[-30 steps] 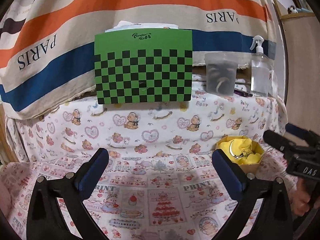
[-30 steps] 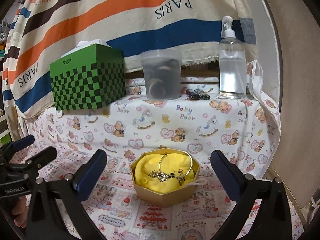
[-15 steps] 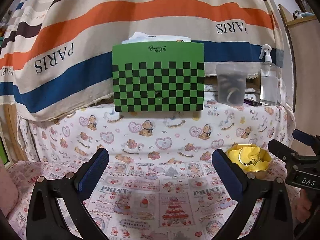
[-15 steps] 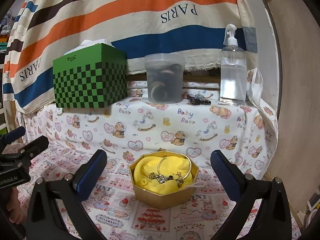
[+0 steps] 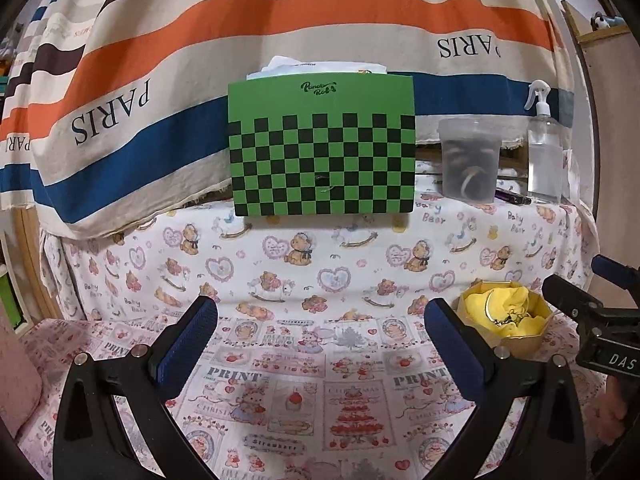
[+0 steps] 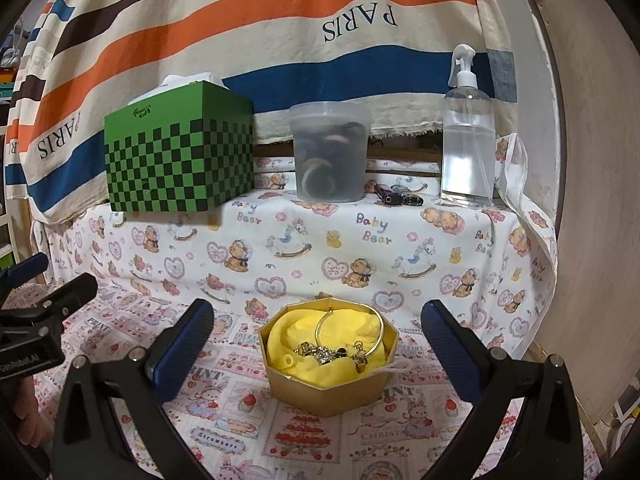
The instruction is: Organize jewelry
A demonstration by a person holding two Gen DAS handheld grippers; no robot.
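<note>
A gold octagonal box [image 6: 328,394] lined with yellow cloth sits on the patterned cloth, holding a gold bangle [image 6: 350,330] and a tangle of small charms [image 6: 328,354]. My right gripper [image 6: 318,340] hangs open just in front of the box, its blue pads either side of it, nothing held. In the left wrist view the same box [image 5: 506,322] lies to the right. There my left gripper [image 5: 320,334] is open and empty over bare cloth, and the right gripper [image 5: 592,300] shows at the right edge.
On a raised ledge behind stand a green checkered tissue box [image 6: 180,154], a translucent tub [image 6: 330,152] with rings inside, a clear spray bottle [image 6: 468,136] and small dark items [image 6: 396,198]. A striped PARIS cloth hangs behind. A wooden panel [image 6: 592,200] borders the right.
Both grippers have drawn back and risen a little; the ledge and the box look farther off. Both stay open, and the jewelry has not moved.
</note>
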